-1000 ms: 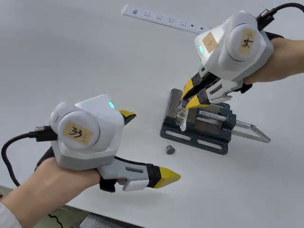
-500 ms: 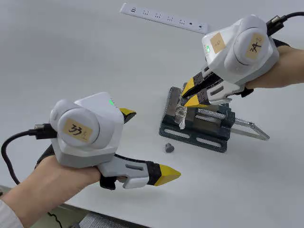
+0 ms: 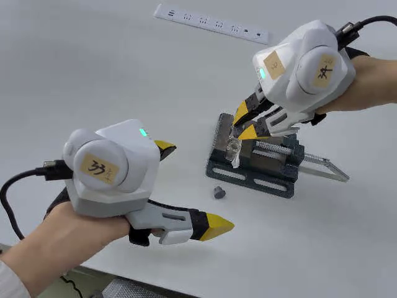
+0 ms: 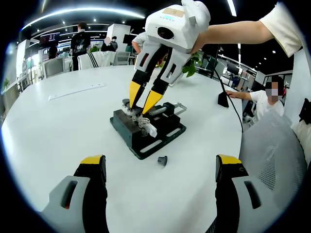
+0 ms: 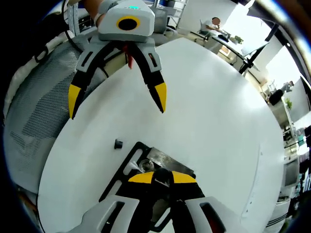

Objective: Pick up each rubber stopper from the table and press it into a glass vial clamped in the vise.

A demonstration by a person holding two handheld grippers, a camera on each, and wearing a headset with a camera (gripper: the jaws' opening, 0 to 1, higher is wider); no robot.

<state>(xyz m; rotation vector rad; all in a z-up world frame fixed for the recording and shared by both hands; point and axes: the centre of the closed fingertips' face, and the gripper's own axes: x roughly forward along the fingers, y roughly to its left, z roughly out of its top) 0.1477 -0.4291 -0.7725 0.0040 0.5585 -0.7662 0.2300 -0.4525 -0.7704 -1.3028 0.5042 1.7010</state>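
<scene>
A dark vise (image 3: 254, 177) stands on the white table with a clear glass vial (image 3: 234, 149) upright in its jaws. My right gripper (image 3: 244, 124) hovers just above the vial, shut on a dark rubber stopper (image 5: 163, 175); the vial's mouth (image 5: 146, 166) lies right beyond the tips. One loose stopper (image 3: 218, 192) rests on the table in front of the vise. Nearer to me, my left gripper (image 3: 192, 186) is held open and empty. In the left gripper view the loose stopper (image 4: 162, 159) sits between my open left gripper's (image 4: 160, 161) jaws, farther out, with the right gripper (image 4: 142, 102) over the vial (image 4: 142, 121).
A white power strip (image 3: 211, 23) lies at the far edge of the table. The vise's screw handle (image 3: 325, 169) sticks out to the right. A mesh chair (image 4: 272, 160) stands beside the table, and people sit in the background.
The right gripper has shifted a little above the vial, still shut. The left gripper and the loose stopper have stayed put.
</scene>
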